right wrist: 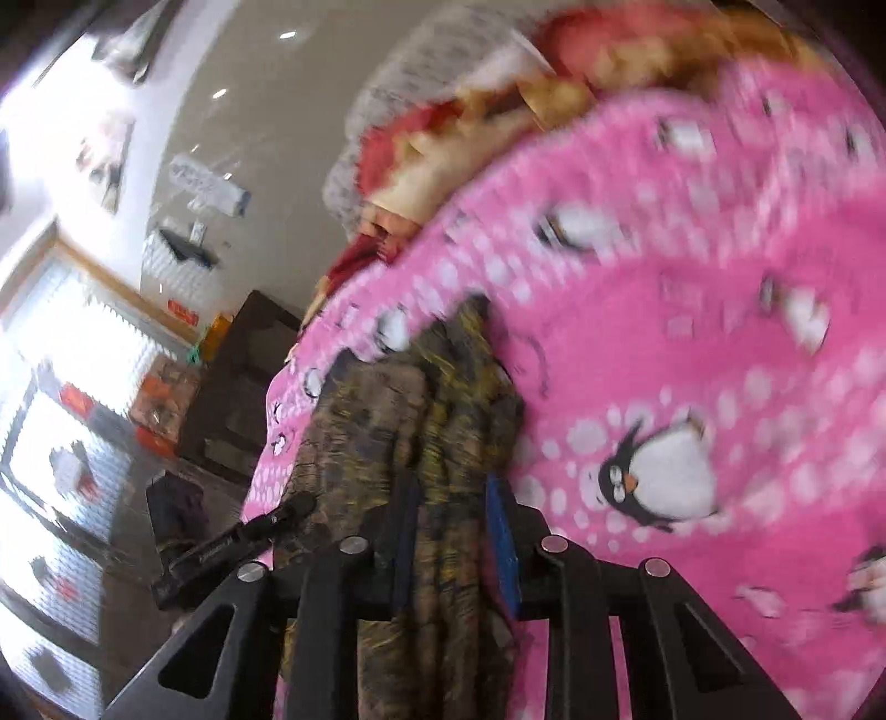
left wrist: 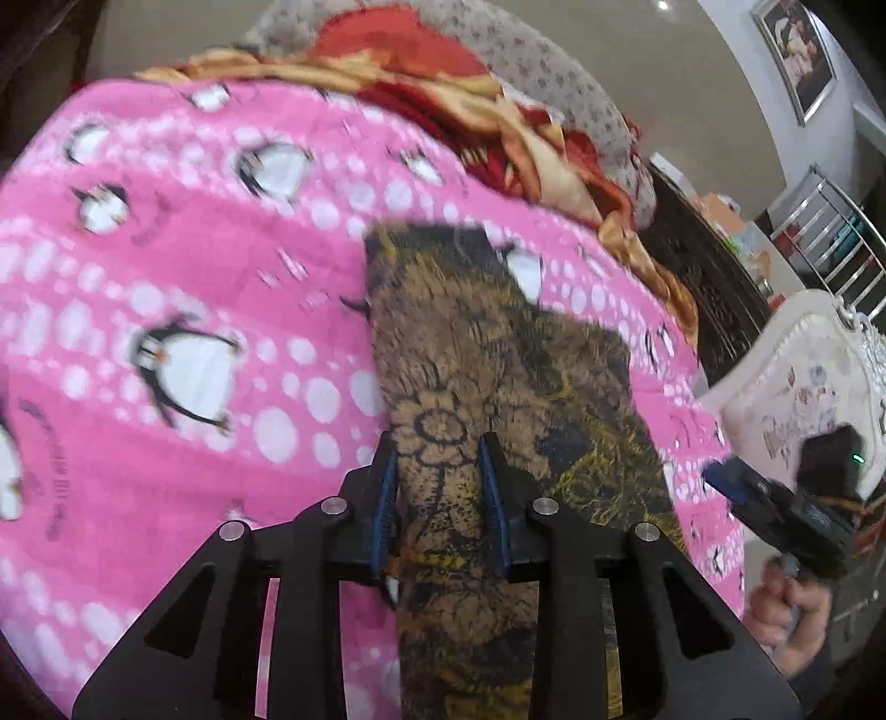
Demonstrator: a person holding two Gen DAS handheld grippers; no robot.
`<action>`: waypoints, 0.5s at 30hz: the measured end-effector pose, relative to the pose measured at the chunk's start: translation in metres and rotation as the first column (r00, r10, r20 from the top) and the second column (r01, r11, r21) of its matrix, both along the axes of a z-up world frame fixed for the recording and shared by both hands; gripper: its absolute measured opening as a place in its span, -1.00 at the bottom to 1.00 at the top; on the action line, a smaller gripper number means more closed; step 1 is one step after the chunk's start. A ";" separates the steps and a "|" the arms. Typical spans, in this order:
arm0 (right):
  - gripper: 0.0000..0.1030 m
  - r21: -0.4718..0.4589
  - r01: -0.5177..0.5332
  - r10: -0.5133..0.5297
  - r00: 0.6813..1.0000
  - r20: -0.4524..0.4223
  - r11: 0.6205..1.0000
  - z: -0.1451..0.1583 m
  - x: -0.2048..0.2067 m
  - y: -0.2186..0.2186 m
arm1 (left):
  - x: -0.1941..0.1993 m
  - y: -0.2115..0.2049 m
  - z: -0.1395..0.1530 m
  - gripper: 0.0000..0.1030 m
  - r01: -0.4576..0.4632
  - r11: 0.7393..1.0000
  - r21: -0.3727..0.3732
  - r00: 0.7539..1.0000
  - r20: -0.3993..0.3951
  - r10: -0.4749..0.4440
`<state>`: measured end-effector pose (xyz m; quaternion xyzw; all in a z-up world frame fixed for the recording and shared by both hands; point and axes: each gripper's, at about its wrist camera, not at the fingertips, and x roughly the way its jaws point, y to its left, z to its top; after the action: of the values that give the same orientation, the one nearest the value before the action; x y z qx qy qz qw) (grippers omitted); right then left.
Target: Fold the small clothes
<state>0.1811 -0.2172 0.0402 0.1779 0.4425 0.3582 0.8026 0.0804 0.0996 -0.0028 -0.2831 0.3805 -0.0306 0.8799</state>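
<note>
While both grippers pinch the same brown-and-yellow patterned garment [left wrist: 498, 354], the cloth hangs stretched between them over the pink penguin blanket [left wrist: 166, 288], which I judge is the point: two held ends keep the piece taut so one part can be carried across and laid flat for a fold. Left gripper [left wrist: 440, 498]: jaws narrowed, blue pads bearing on a band of the fabric, flower print showing between them; the garment runs from there toward 12 o'clock and widens toward 2 o'clock, its far end resting on the blanket. Right gripper [right wrist: 457, 531]: jaws likewise narrowed on a bunched, pleated length of the same cloth, which trails up toward 12 o'clock; the view is blurred, so exact pad contact is hard to read, but cloth fills the gap. From the left wrist view the right tool sits at 4 o'clock with the person's hand [left wrist: 786, 609] wrapped round its grip, near the bed's edge. Surroundings: a red and gold blanket [left wrist: 443, 72] heaped at 12 to 1 o'clock beyond the pink one, close enough to crowd the far laying space; a white ornate headboard [left wrist: 803, 387] at 3 o'clock; a framed picture [left wrist: 794, 50] high at 1 o'clock. Soft blanket pile may drag on the cloth and hold wrinkles.
</note>
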 end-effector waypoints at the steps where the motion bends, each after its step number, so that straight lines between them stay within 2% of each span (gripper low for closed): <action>1: -0.53 -0.020 -0.056 0.056 0.998 0.029 0.998 0.010 -0.008 0.010 | -0.008 0.002 0.009 -0.49 -0.030 1.000 0.004 0.999 0.043 0.030; 2: -0.53 -0.053 -0.135 0.139 0.988 0.064 0.989 0.020 -0.021 0.025 | -0.016 0.002 0.019 -0.49 -0.051 0.999 0.001 0.995 0.087 0.051; 4: -0.53 -0.156 -0.227 0.245 0.963 0.112 0.961 0.019 -0.052 0.040 | -0.027 -0.003 0.032 -0.49 -0.060 0.998 -0.014 0.989 0.133 0.061; 6: -0.53 -0.256 -0.253 0.295 0.945 0.140 0.933 0.011 -0.075 0.055 | -0.041 -0.015 0.038 -0.49 -0.019 0.999 -0.048 0.988 0.154 0.026; 8: -0.53 -0.353 -0.230 0.304 0.937 0.171 0.907 -0.006 -0.089 0.062 | -0.048 -0.039 0.029 -0.49 0.058 0.998 -0.021 0.990 0.129 -0.055; 10: -0.53 -0.422 -0.179 0.272 0.947 0.172 0.889 -0.031 -0.091 0.060 | -0.045 -0.056 0.006 -0.49 0.091 0.995 0.034 0.995 0.037 -0.092; 11: -0.53 -0.442 -0.149 0.247 0.954 0.171 0.885 -0.044 -0.090 0.056 | -0.040 -0.059 -0.017 -0.59 0.089 0.995 0.032 0.996 -0.028 -0.089; 12: -0.54 -0.420 -0.132 0.221 0.960 0.170 0.898 -0.052 -0.088 0.049 | -0.040 -0.057 -0.028 -0.69 0.084 0.996 0.023 0.996 -0.026 -0.083; 13: -0.53 -0.389 -0.133 0.204 0.968 0.149 0.912 -0.057 -0.084 0.044 | -0.041 -0.056 -0.030 -0.81 0.074 0.997 0.026 0.997 -0.007 -0.074; 15: -0.53 -0.350 -0.133 0.177 0.980 0.095 0.927 -0.053 -0.078 0.037 | -0.043 -0.046 -0.027 -0.82 0.058 0.998 -0.038 0.998 -0.012 -0.059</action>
<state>0.1030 -0.1802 -0.0131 -0.0227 0.4596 0.3486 0.8166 0.0369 0.0535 -0.0301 -0.2886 0.3937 -0.0616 0.8706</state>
